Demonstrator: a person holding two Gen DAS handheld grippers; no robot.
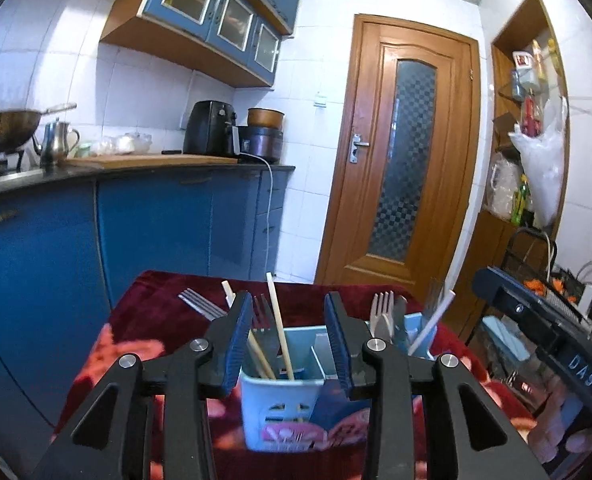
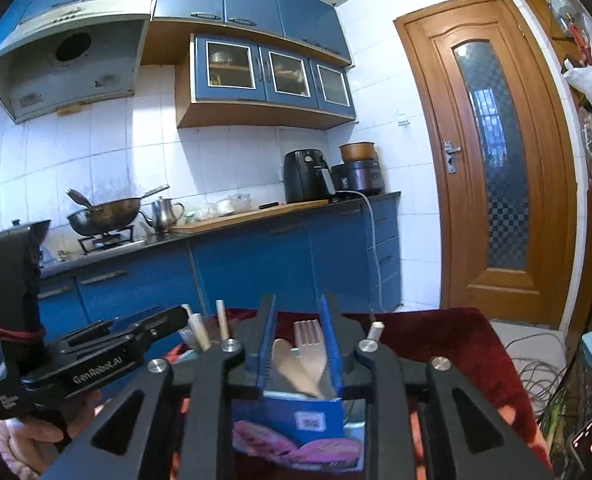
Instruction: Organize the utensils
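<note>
A light blue utensil caddy (image 1: 280,412) stands on the red-clothed table (image 1: 156,308), just in front of both grippers. My left gripper (image 1: 290,304) is open over its left compartment. A pale chopstick (image 1: 280,332) and a metal fork (image 1: 262,316) stand between the fingers, untouched. Forks (image 1: 381,312) and a white stick (image 1: 431,328) fill the right side. My right gripper (image 2: 297,304) is open above the caddy (image 2: 296,416), with wooden spoons (image 2: 296,368) and a fork (image 2: 307,332) between its fingers. Each wrist view shows the other gripper held in a hand.
A loose fork (image 1: 200,304) lies on the cloth behind the caddy. Blue cabinets and a counter (image 2: 256,216) carry a wok, kettle, air fryer and rice cooker. A wooden door (image 2: 491,160) stands to the right. Cables (image 2: 535,376) and a phone (image 2: 587,444) lie at the right.
</note>
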